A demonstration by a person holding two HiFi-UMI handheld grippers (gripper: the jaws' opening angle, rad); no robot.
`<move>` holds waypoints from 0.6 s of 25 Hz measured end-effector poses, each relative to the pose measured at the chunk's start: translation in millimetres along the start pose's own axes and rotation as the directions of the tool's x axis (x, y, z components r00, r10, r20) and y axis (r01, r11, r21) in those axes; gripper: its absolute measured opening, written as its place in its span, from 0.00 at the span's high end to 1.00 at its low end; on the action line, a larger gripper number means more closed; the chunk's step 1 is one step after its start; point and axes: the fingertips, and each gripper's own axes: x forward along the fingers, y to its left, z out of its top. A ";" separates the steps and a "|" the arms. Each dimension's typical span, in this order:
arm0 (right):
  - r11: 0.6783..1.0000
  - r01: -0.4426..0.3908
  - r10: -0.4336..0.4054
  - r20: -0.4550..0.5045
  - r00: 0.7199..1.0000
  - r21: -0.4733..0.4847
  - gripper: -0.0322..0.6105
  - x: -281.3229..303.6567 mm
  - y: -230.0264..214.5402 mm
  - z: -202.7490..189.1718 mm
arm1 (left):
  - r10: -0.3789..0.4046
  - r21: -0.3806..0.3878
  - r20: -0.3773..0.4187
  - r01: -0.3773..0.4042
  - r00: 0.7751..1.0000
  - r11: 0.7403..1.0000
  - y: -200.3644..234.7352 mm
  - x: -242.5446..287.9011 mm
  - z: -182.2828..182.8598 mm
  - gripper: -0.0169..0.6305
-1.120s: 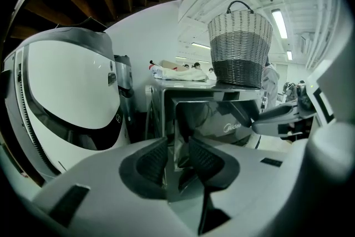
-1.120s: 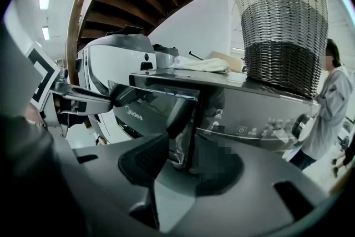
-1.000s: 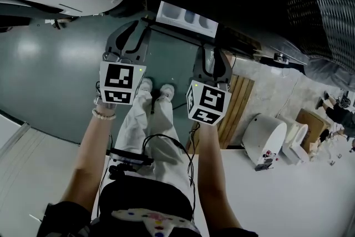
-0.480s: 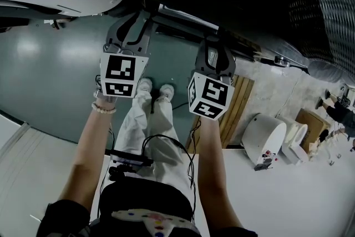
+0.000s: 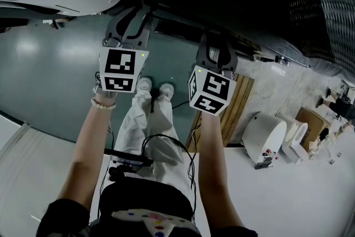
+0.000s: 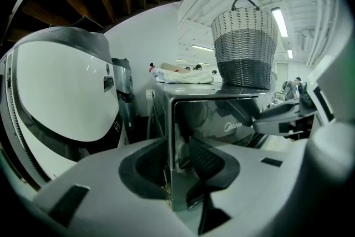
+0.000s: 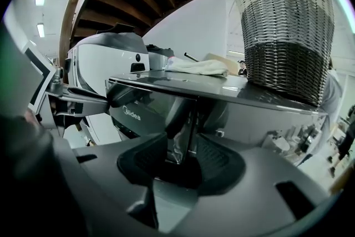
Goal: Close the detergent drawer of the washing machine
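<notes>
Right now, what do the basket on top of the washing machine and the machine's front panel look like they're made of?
The basket looks like woven wicker or rattan-like strands, matte, banded pale over grey over dark; the weave shows clearly. The front panel is dark and glossy, probably lacquered plastic or glass, since it mirrors its surroundings.

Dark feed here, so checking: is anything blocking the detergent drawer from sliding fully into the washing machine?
Nothing visible does. The detergent drawer front sits about level with the face of the washing machine in both gripper views, and no object shows along its edges.
</notes>
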 end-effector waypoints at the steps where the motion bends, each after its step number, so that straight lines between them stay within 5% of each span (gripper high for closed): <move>1: 1.000 0.002 -0.002 0.000 1.000 0.001 0.72 0.5 -0.2 0.3 | 0.000 0.001 0.000 0.000 1.000 1.000 0.2 0.8 0.5 0.79; 15: 0.999 0.038 -0.038 0.009 0.999 0.011 0.70 2.4 -2.9 -0.8 | -0.031 0.022 -0.014 0.031 0.999 0.999 0.5 4.8 0.6 0.79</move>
